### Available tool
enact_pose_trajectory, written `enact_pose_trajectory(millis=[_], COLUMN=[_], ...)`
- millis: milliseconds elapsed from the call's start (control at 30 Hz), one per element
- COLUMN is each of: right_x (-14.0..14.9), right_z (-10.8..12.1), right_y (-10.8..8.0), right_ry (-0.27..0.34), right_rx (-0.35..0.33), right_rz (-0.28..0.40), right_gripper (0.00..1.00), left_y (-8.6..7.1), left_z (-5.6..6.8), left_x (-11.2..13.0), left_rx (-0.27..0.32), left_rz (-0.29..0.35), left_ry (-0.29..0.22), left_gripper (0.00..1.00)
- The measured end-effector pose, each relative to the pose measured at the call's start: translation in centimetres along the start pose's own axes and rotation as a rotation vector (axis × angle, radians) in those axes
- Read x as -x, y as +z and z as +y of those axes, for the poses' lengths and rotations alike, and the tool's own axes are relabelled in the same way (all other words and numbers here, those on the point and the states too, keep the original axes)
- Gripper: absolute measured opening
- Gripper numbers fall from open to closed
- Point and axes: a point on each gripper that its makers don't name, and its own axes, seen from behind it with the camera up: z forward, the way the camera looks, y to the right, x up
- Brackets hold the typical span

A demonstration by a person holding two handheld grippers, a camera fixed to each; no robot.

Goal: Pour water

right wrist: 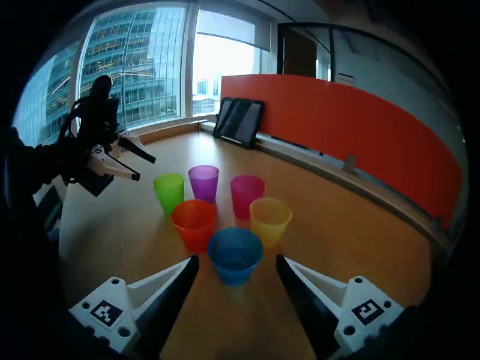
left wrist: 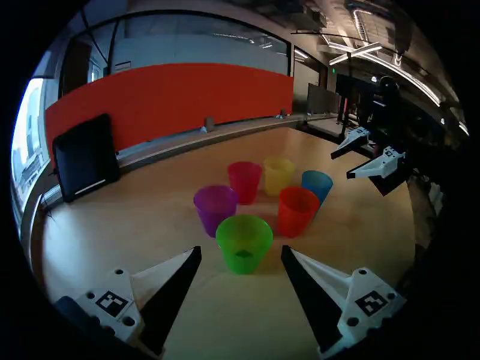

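1. Table (left wrist: 120, 240), wood: six plastic cups, upright, clustered mid-top.
2. Green cup (left wrist: 244, 243): just ahead of L gripper (left wrist: 240, 248), betw. its fingertips, untouched; jaws wide apart, holding nothing.
3. Blue cup (right wrist: 234, 255): likewise at R gripper (right wrist: 236, 258); jaws spread, holding nothing.
4. Behind these: purple cup (left wrist: 215, 207), pink cup (left wrist: 245, 180), yellow cup (left wrist: 279, 174), orange cup (left wrist: 296, 210).
5. Water level: can't tell.

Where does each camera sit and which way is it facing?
Left gripper view: rides the left hand-held gripper, facing the green cup and orange wall; right hand-held gripper far right.
Right gripper view: rides the right hand-held gripper, facing the blue cup and windows; left hand-held gripper and dark sleeve at left.
Shared: the six cups, from opposite sides.
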Motion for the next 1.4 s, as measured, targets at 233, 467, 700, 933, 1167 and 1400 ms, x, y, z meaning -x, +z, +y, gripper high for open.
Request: enact_pose_trajectory(millis=[233,467,700,933,1167,1400], right_x=[1.6,2.7,3.2,3.3,2.9,2.5], right_z=[-0.2,-0.2,-0.1,-0.1,-0.1,-0.1], right_y=[1.4,2.7,4.1,5.3,6.3,6.8], right_ry=[0.007,0.005,0.002,0.0,0.01,0.015], right_rx=[-0.017,-0.027,-0.029,-0.034,-0.04,-0.046], right_rz=[-0.034,-0.058,-0.074,-0.081,-0.078,-0.069], right_gripper=[1.0,1.0,1.0,1.0,1.0,1.0], left_y=[1.0,2.0,3.5,4.8,5.8,6.6], left_z=[0.1,0.1,0.1,0.4,0.5,0.6], left_x=[1.6,2.3,2.9,2.9,2.6,2.6], left_rx=[0.015,0.03,0.037,0.048,0.051,0.058], left_rz=[-0.045,-0.075,-0.099,-0.11,-0.111,-0.116], left_ry=[0.005,0.006,0.015,0.02,0.026,0.024], left_gripper=[0.99,0.99,0.99,0.99,0.99,0.99])
